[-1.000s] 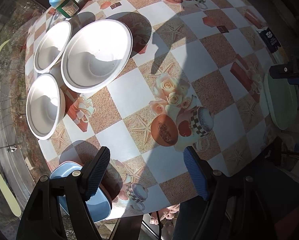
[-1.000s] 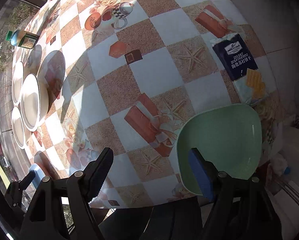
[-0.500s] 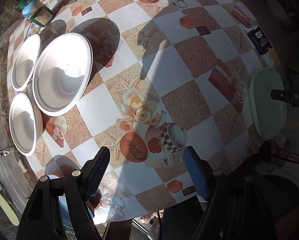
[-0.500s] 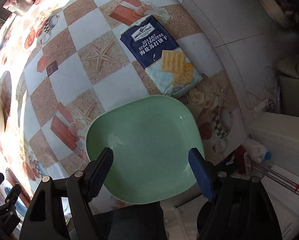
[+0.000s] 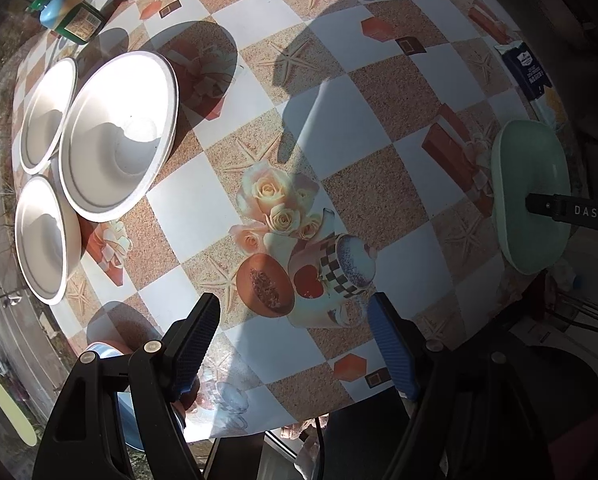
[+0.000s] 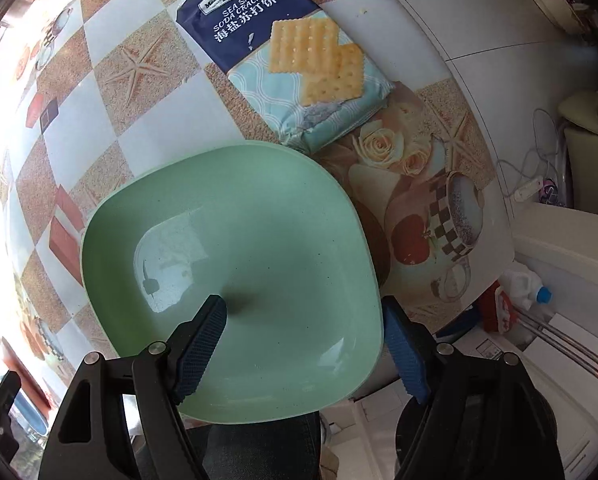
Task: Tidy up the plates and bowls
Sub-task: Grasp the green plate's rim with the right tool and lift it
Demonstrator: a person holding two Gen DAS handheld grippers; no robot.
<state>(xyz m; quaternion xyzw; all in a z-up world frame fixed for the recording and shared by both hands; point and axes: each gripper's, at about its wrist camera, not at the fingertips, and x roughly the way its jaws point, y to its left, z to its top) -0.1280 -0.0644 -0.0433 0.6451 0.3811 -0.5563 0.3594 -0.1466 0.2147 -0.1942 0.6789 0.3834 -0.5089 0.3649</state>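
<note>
A large white bowl (image 5: 117, 134) and two smaller white bowls (image 5: 47, 114) (image 5: 41, 240) sit at the table's left side. A blue dish (image 5: 125, 420) lies at the near edge, mostly hidden behind my left finger. My left gripper (image 5: 293, 340) is open and empty above the near table edge. A square green plate (image 6: 235, 264) sits at the table's right edge; it also shows in the left wrist view (image 5: 529, 196). My right gripper (image 6: 303, 338) is open, its jaws straddling the plate's near right rim, left finger over the plate.
A cracker packet (image 6: 287, 52) lies just beyond the green plate. A green jar (image 5: 71, 18) stands behind the white bowls. The tablecloth (image 5: 339, 120) is checkered and patterned. A detergent bottle (image 6: 527, 286) and floor clutter lie off the table's right edge.
My right gripper has swung right and closed in over the green plate, which now fills its view. My left gripper has drifted slightly; the bowls have not moved.
</note>
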